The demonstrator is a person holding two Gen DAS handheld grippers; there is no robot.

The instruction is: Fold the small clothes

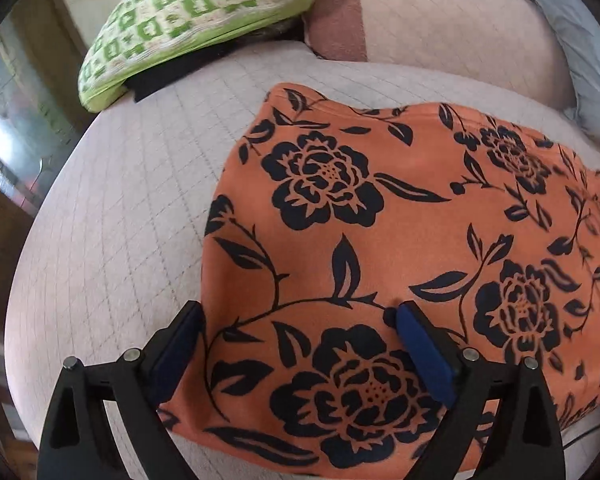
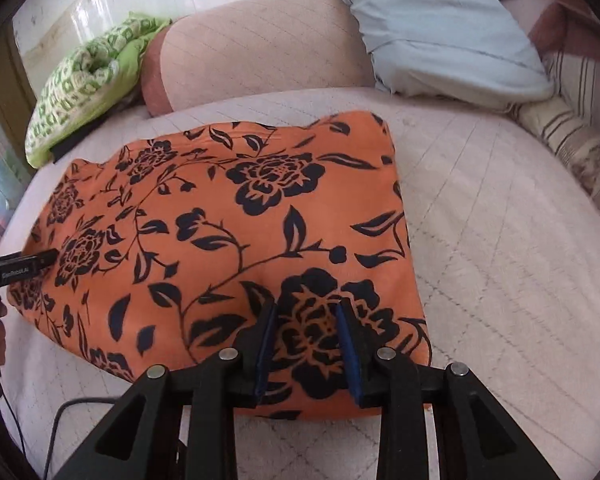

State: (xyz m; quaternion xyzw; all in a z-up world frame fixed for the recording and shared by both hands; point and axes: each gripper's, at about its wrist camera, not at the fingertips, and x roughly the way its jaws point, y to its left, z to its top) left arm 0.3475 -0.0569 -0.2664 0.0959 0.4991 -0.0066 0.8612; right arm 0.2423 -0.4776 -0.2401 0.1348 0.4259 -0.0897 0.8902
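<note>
An orange garment with a black flower print (image 1: 380,248) lies folded flat on the pale quilted bed; it also shows in the right wrist view (image 2: 228,248). My left gripper (image 1: 296,312) is open wide above its near left part, one blue pad past the cloth's left edge and one over the print, holding nothing. My right gripper (image 2: 306,308) is partly open over the near right part of the garment, with flat cloth showing between its pads. The left gripper's tip (image 2: 28,266) shows at the cloth's far left edge in the right wrist view.
A green and white checked cushion (image 1: 196,20) lies at the far left on a black item. A pink bolster (image 2: 260,44) runs along the back. A pale blue pillow (image 2: 440,28) and striped bedding (image 2: 580,140) lie at the right. A black cable (image 2: 60,420) trails near the bed's front edge.
</note>
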